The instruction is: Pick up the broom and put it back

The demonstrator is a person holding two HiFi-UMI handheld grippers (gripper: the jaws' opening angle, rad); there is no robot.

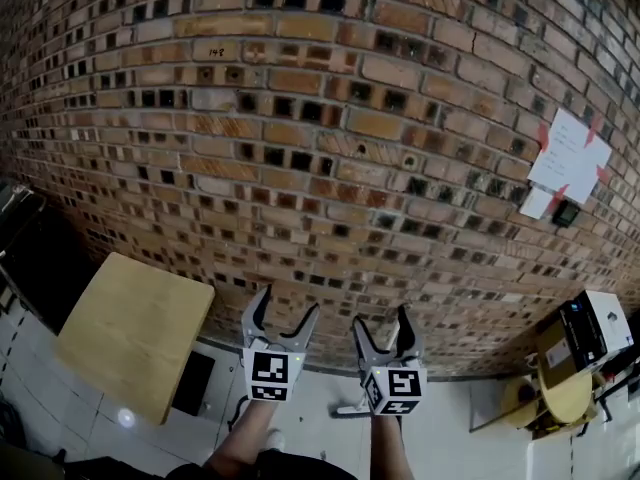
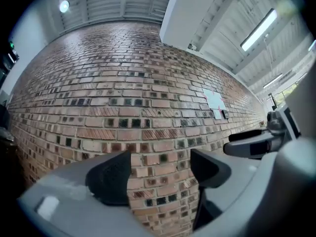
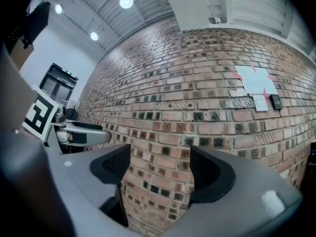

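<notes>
Brick wall point(image 1: 330, 138), wooden table point(image 1: 135, 328), white tiled floor point(image 1: 470, 438)

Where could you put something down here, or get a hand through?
The wooden tabletop at left is bare. The tiled floor along the brick wall, between it and the cardboard box, looks mostly open. The right corner is crowded: box, yellow stool.

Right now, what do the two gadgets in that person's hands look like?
The left hand-held gripper and the right hand-held gripper match. Each has two pale grey curved fingers lined with black textured pads, and behind them a white cube printed with black square markers. No cables show, and no sleeves cover the forearms.
</notes>
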